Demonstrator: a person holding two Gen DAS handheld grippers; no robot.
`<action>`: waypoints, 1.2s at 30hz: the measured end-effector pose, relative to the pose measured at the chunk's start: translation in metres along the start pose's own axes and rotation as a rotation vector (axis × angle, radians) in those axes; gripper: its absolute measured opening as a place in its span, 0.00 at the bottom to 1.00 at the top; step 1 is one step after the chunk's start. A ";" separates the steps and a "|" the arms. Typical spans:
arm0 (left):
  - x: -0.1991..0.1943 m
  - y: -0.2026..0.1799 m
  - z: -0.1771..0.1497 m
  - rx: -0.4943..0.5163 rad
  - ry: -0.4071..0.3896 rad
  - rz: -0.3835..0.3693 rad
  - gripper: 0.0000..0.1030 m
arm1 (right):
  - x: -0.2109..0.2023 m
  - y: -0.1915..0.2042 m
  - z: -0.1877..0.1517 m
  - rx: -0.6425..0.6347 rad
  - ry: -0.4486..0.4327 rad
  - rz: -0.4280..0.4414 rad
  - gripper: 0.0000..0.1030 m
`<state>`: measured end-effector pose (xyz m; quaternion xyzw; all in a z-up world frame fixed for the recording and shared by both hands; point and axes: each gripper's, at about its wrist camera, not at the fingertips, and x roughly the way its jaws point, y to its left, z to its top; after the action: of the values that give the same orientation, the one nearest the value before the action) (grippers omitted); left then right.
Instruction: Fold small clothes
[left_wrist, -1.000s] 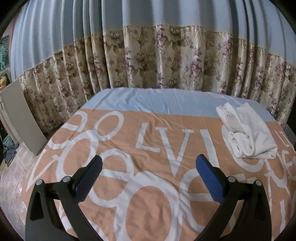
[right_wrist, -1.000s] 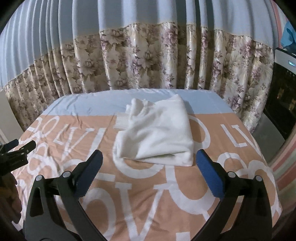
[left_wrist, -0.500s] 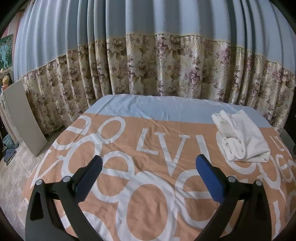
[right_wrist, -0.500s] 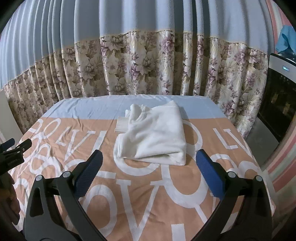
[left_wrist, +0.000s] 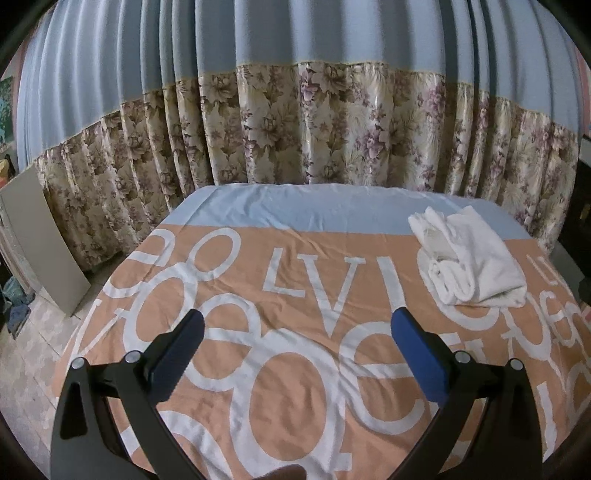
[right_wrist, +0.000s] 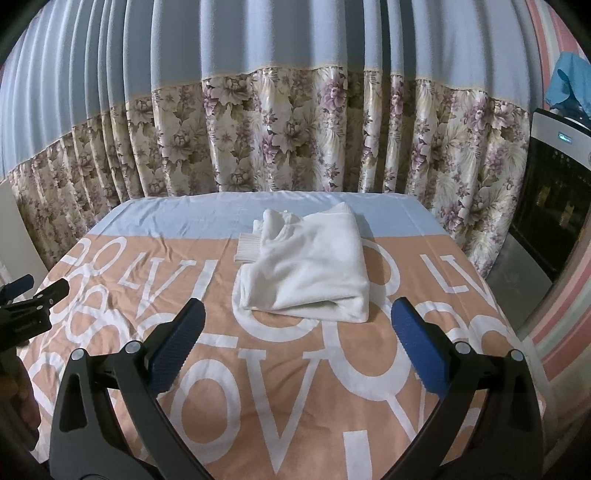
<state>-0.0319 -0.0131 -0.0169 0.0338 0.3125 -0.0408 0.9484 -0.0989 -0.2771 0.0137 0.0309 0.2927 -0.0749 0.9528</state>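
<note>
On the far left we see a pale board (left_wrist: 44, 240) leaning by the tiled floor (left_wrist: 40, 354), next to the flowered curtain (left_wrist: 295, 129) that runs the whole width behind the bed. Our left gripper (left_wrist: 295, 332) hangs above the orange bedspread (left_wrist: 295, 387) with its big white letters, blue pads (left_wrist: 417, 354) spread wide apart, nothing between them. Moving right, there's the folded white garment (left_wrist: 476, 262), lying on the far right part of the bedspread, straddling the orange and the light blue strip near the curtain. From our right gripper (right_wrist: 295, 332) the garment (right_wrist: 310, 269) sits just ahead and dead centre, a ribbed cuff poking out at its left edge. This gripper's pads (right_wrist: 177, 343) also stand wide apart, empty, clear of the cloth. The left gripper peeks in at this view's left edge. Far right, a dark appliance (right_wrist: 554, 206) stands beside the bed with a blue cloth (right_wrist: 570, 85) on top.
</note>
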 end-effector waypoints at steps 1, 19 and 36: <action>-0.001 -0.001 0.000 0.009 -0.008 -0.005 0.99 | 0.002 0.000 0.001 -0.004 0.002 0.000 0.97; -0.002 0.001 0.000 -0.020 -0.015 0.003 0.99 | -0.004 -0.003 -0.009 0.012 0.005 -0.007 0.97; 0.002 -0.008 -0.005 0.003 -0.023 -0.005 0.99 | 0.008 -0.006 -0.010 0.013 0.024 0.000 0.97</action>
<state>-0.0340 -0.0209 -0.0222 0.0342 0.3017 -0.0442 0.9518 -0.0983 -0.2826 0.0009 0.0380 0.3036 -0.0764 0.9490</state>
